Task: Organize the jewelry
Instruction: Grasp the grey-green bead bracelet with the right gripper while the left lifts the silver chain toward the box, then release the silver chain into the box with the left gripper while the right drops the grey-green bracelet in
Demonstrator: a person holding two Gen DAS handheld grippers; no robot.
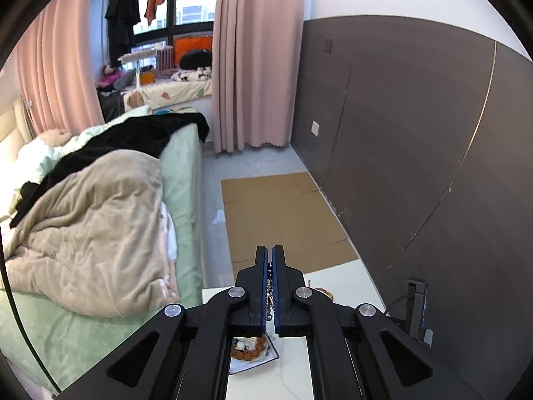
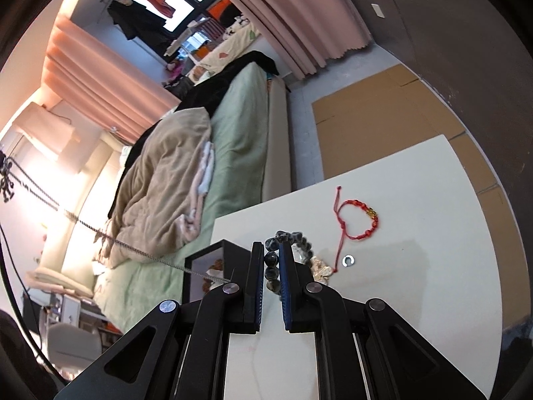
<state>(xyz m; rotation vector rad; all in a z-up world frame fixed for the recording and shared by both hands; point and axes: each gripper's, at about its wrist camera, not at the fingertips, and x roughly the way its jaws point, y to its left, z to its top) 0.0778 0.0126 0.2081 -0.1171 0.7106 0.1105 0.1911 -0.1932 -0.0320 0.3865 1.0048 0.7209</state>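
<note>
My left gripper is shut on a thin silver chain that hangs down between its blue pads, high above the white table. Under it sits a black-rimmed jewelry box holding a brown bead bracelet. In the right wrist view the same silver chain stretches taut from the far left edge down to the jewelry box. My right gripper is shut on a dark grey bead bracelet. A red string bracelet and a small silver ring lie on the table.
A pale gold ornament lies just right of the right gripper's fingers. A bed with a beige blanket runs along the table's left side. Flat cardboard covers the floor beyond the table, beside a dark wall panel.
</note>
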